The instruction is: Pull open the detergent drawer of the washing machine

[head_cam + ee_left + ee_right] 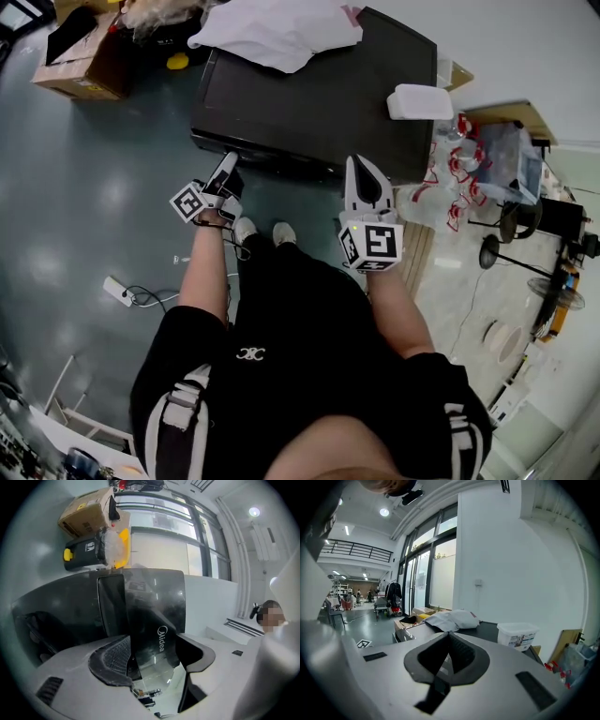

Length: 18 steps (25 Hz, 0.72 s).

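The dark washing machine (pixel 319 94) stands in front of me. Its glossy detergent drawer front (pixel 157 616), marked Midea, lies between the jaws of my left gripper (pixel 154 667), which close on its two edges. In the head view the left gripper (pixel 227 167) is at the machine's front left top edge. The right gripper (pixel 366 178) is held above the machine's front right corner and touches nothing. Its ribbed pads (pixel 457 651) meet, with nothing between them (pixel 447 652).
A white cloth (pixel 281 33) and a white lidded tub (pixel 419 101) lie on the machine's top. A cardboard box (pixel 80 66) and a black case stand behind left. Packed water bottles (pixel 459 169) and a fan (pixel 511 225) are at right. A power strip (pixel 117 291) lies on the floor.
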Tool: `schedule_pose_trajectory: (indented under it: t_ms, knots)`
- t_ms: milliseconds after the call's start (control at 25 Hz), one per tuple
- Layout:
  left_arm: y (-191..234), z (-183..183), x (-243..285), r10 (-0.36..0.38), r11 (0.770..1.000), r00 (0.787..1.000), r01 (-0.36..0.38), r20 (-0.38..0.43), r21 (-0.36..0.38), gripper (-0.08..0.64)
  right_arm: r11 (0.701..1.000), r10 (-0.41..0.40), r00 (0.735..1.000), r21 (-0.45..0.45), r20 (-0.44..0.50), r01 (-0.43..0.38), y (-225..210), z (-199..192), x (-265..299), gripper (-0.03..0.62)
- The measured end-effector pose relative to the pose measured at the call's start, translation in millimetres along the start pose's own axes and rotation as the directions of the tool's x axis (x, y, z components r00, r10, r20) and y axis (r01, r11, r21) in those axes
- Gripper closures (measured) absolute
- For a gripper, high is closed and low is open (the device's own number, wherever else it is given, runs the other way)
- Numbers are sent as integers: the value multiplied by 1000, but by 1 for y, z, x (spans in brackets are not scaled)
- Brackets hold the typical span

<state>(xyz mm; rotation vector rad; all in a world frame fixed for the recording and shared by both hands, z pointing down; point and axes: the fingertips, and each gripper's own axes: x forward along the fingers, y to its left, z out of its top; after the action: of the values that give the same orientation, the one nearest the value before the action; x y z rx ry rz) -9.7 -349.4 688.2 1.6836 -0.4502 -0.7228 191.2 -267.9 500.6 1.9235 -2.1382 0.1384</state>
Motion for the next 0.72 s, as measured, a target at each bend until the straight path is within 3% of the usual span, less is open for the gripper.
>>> schedule_pose_trajectory:
  t_ms: [360,720]
  knots:
    - [0,-1,4,-149,987,987,152,54,-51,275,1000,-15,1000,8,-25,16,1,-11,-7,591]
    - [5,0,2,-156,987,985,157,78,-16,291,1000,-27,998,14,-57,28,2,-27,-17,591]
